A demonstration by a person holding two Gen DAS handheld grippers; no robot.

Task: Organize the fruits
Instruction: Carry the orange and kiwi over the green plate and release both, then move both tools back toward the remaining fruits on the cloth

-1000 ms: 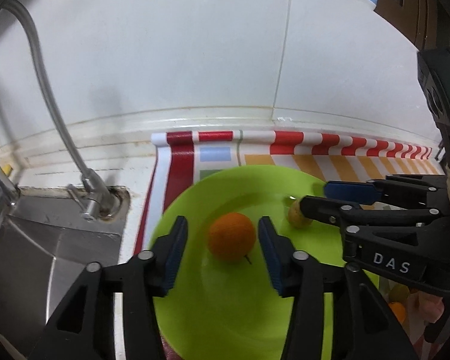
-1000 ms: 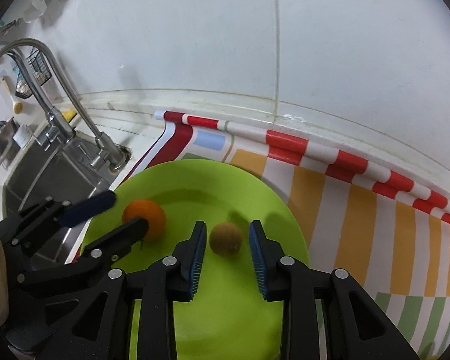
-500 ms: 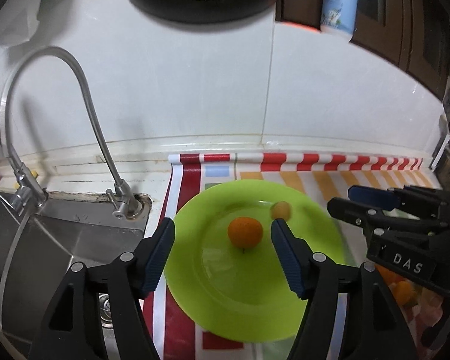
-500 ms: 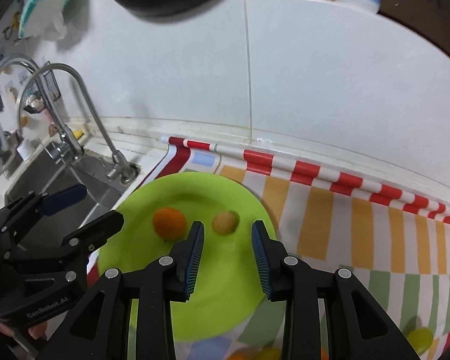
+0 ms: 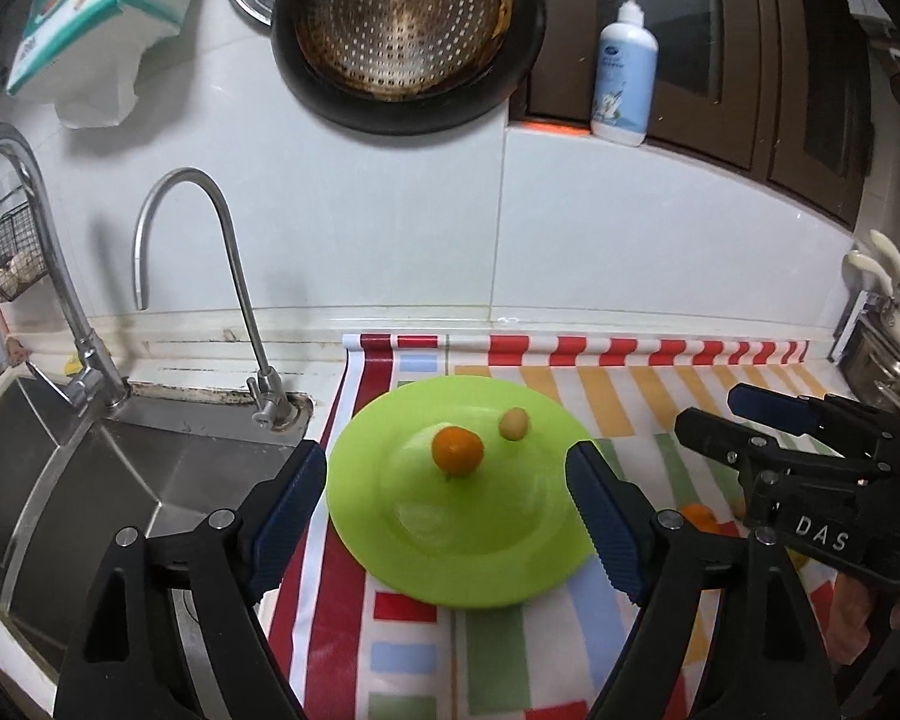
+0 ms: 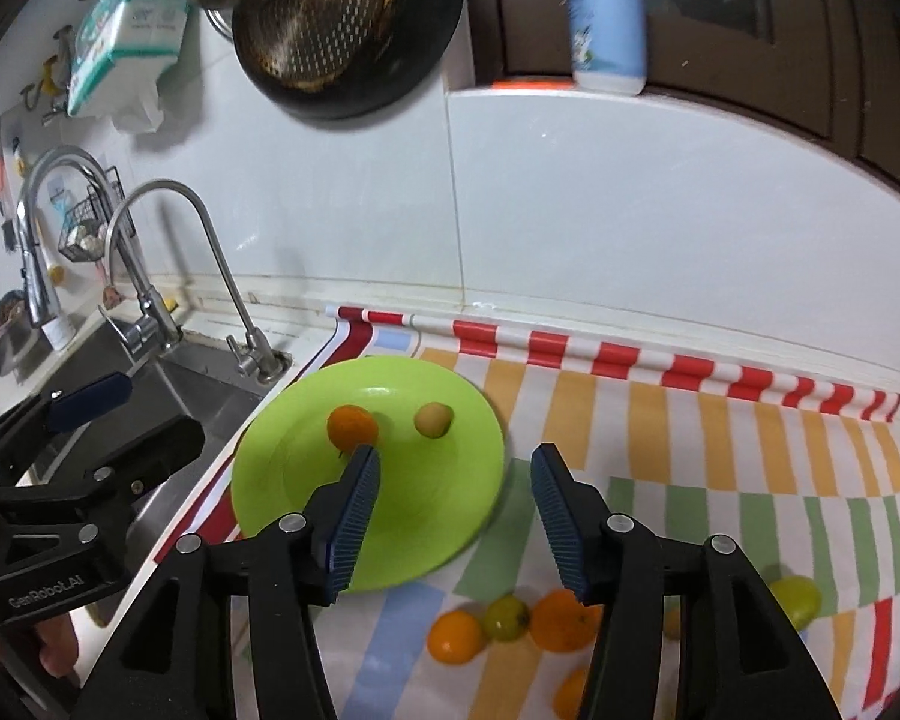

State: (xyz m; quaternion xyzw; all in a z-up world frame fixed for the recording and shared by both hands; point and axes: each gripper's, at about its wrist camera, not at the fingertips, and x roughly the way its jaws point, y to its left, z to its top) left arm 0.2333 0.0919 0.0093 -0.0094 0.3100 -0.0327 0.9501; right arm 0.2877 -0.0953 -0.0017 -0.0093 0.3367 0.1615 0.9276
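A lime green plate [image 5: 486, 558] [image 6: 306, 480] lies on the striped cloth beside the sink. On it sit an orange [image 5: 457, 450] [image 6: 352, 425] and a small tan fruit [image 5: 513, 423] [image 6: 432, 418]. My left gripper [image 5: 450, 519] is open and empty, held above and in front of the plate. My right gripper [image 6: 455, 516] is open and empty over the plate's right side. Loose fruit lies near the front: two oranges [image 6: 456, 636] [image 6: 564, 619], a green-yellow fruit [image 6: 507, 617] and a green one [image 6: 801, 600].
A steel sink [image 5: 90, 480] with two taps [image 5: 234, 300] lies left of the cloth. A pan and strainer [image 5: 402, 30] hang on the tiled wall above. A soap bottle [image 5: 624, 72] stands on the ledge. A utensil holder [image 5: 876, 324] is at far right.
Both grippers have pulled back and up from the plate, leaving the orange and the tan fruit on it. Both sets of jaws have opened wider. More of the wall and sink shows.
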